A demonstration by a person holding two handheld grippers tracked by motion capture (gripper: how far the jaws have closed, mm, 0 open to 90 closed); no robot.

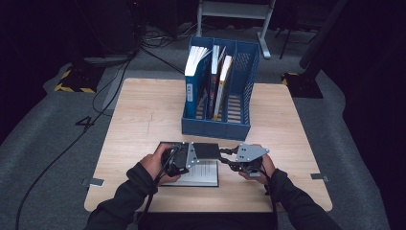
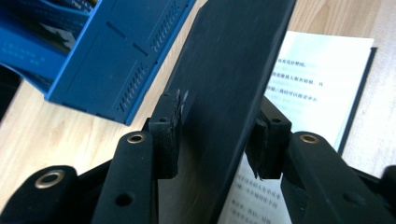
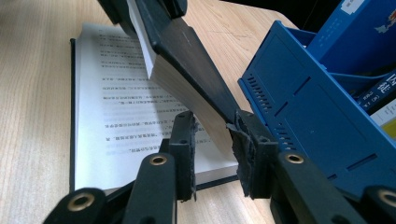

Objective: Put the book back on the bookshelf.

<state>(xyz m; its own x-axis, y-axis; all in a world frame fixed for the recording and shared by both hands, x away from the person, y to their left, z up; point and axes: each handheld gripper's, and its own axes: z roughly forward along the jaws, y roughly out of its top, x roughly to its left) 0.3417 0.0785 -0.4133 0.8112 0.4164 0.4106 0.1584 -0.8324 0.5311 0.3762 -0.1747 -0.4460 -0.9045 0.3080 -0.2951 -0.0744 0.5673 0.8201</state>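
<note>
A black-covered book lies open on the wooden table, its printed page point(image 1: 203, 173) facing up near the front edge. One half of it, cover and page block point(image 1: 207, 150), stands raised and tilted. My left gripper point(image 1: 195, 154) comes at that half from the left; in the left gripper view its jaws point(image 2: 217, 140) clamp the black cover point(image 2: 224, 70) from both sides. My right gripper point(image 1: 223, 154) meets it from the right, and in the right gripper view its jaws point(image 3: 215, 140) pinch the lower corner of the raised half point(image 3: 187, 60). A hand holds each gripper.
A blue slotted file rack point(image 1: 218, 127) holding several upright books stands just behind the open book, close to both grippers point(image 2: 107, 70) point(image 3: 303, 107). Bare wooden tabletop point(image 1: 143, 115) stretches to the left and right. Cables lie on the grey floor beyond.
</note>
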